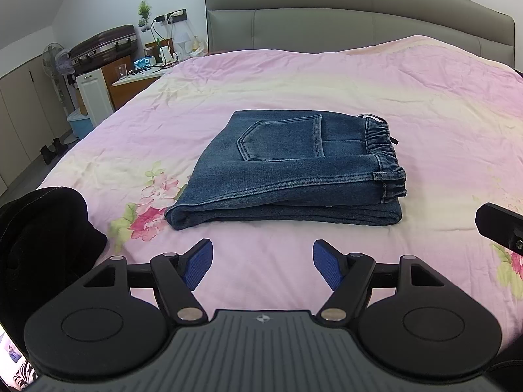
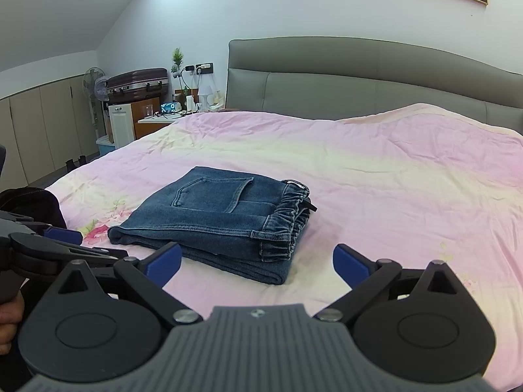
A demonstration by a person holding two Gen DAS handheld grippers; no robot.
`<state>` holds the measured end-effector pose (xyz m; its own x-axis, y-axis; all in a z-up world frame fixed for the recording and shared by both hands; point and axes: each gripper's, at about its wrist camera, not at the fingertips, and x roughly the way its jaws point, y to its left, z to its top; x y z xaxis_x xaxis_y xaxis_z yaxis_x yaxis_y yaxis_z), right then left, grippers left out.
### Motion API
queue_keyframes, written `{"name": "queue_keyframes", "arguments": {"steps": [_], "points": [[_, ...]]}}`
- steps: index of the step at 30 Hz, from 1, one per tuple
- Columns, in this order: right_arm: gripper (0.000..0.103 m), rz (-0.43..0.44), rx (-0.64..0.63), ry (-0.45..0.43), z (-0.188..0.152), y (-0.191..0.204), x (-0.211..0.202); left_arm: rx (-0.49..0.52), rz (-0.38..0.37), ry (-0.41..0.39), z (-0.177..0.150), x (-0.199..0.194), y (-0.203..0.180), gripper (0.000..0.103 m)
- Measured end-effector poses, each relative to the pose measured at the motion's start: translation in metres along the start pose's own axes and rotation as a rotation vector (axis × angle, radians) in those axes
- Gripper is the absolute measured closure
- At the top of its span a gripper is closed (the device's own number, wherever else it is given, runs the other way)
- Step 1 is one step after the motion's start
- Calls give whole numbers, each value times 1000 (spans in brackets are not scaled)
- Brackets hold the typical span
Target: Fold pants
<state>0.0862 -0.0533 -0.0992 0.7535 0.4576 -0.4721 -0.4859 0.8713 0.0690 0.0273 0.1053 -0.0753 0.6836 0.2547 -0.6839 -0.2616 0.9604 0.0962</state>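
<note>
1. Already folded into a thick stack, by the look of it: jeans (image 1: pixel 287 166) lying mid-bed on the pink quilt (image 1: pixel 408 104), elastic waistband to the right, fold edge to the left, back pocket on top.
2. Likely heavy for cloth, soft yet fairly stiff denim, not slippery, not fragile; layers apt to slide apart if lifted by one corner.
3. Best taken at the near thick edge or at both ends together, pinching all layers.
4. Left tongs (image 1: pixel 261 268) wide open, holding nothing, near side of the jeans, apart from them.
5. Right tongs (image 2: pixel 258 261) wide open too, empty, just short of the near right corner.
6. Black garment (image 1: pixel 42 228) at near left, clear of the path; headboard (image 1: pixel 359 16) far off; nothing between tongs and jeans.
</note>
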Motion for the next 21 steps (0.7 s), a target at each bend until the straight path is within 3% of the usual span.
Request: {"name": "queue_keyframes", "arguments": {"steps": [21], "points": [[7,0,-1,1,0,1,0,7,-8,-2,1,1,4,23]]}}
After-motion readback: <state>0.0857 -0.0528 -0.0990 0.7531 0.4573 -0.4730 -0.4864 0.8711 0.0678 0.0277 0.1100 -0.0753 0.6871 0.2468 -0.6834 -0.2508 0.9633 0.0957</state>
